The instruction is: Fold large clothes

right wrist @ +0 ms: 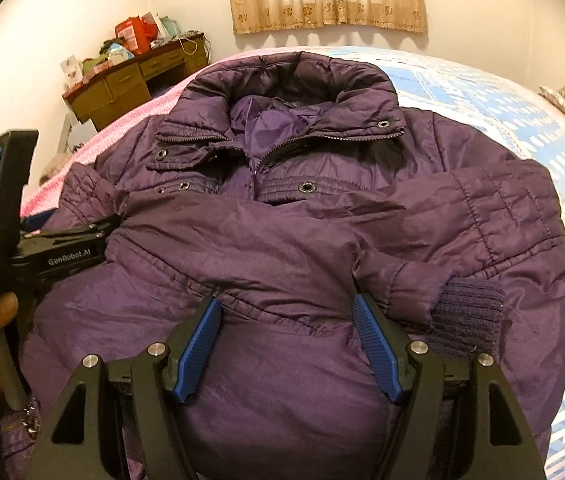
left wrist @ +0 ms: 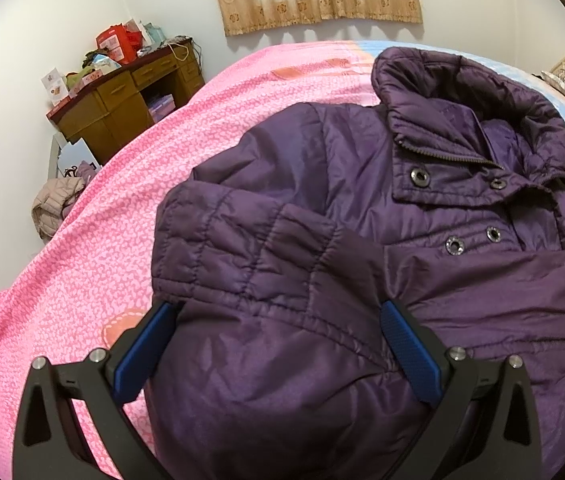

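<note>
Jacket [right wrist: 282,240] fills both views under wide jaws; only the right wrist shows a knit cuff [right wrist: 468,312].

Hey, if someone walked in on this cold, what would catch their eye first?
A big purple puffer jacket fills the middle of both views, lying front up on the bed with its sleeves folded across its chest. Under it the bedding splits into a bright pink cover on the left and a blue patterned one on the right.

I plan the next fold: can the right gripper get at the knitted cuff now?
Probably yes: the right gripper stands open, and the knitted cuff lies uncovered beside it on the jacket.
</note>
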Motion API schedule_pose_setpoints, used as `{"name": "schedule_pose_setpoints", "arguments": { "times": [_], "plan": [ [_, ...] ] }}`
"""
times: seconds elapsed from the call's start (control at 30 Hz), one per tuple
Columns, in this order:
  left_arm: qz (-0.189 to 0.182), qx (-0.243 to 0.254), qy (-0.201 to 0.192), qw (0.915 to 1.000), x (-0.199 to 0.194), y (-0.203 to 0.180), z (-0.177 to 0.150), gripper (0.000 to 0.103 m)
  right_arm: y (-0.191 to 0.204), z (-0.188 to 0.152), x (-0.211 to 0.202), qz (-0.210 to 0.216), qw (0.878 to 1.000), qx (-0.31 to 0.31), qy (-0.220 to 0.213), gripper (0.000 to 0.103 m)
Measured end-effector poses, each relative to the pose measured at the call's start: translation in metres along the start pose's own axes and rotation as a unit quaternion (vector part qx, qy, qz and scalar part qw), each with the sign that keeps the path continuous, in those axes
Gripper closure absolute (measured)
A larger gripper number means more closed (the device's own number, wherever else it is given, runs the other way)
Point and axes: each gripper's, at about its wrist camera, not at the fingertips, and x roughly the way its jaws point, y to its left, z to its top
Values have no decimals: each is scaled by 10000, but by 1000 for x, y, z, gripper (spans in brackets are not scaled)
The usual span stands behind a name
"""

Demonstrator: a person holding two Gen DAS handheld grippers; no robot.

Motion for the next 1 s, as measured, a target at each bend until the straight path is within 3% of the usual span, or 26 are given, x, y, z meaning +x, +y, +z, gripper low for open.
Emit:
{"name": "schedule_pose_setpoints", "arguments": {
  "times": [0.17, 0.3, 0.43, 0.53, 0.63, 0.73, 0.83, 1.0],
  "plan": [
    [-35, -26, -4, 10000, -1, 0, 1, 0, -3, 0, -1, 50, 10000, 37, -23, 33],
    [-57, -40, -26, 10000, -2, 1, 1, 0, -13, 0, -4, 379, 9989, 249, -96, 32],
    [-171, -39, 67, 9998, -4, 5, 5, 0, 0, 1, -5, 124, 9999, -27, -35, 27],
    [-370, 30, 69, 9993, -25, 15, 12, 0, 2, 9, -18, 367, 9987, -287, 220, 27],
    [-542, 74, -309, 9980, -52, 23, 24, 0, -15, 27, -44, 812, 9967, -33, 42, 27],
    [-664, 159, -599, 9959, -70, 24, 49, 0, -30, 58, -61, 596, 9977, -55, -317, 26],
    [-865, 211, -660, 9938, -71, 13, 81, 0, -42, 88, -52, 372, 9983, -292, -334, 26],
    [-777, 745, -815, 9908, -51, -28, 121, 0, -69, 135, -17, 165, 9984, -465, -279, 26]
  ]
}}
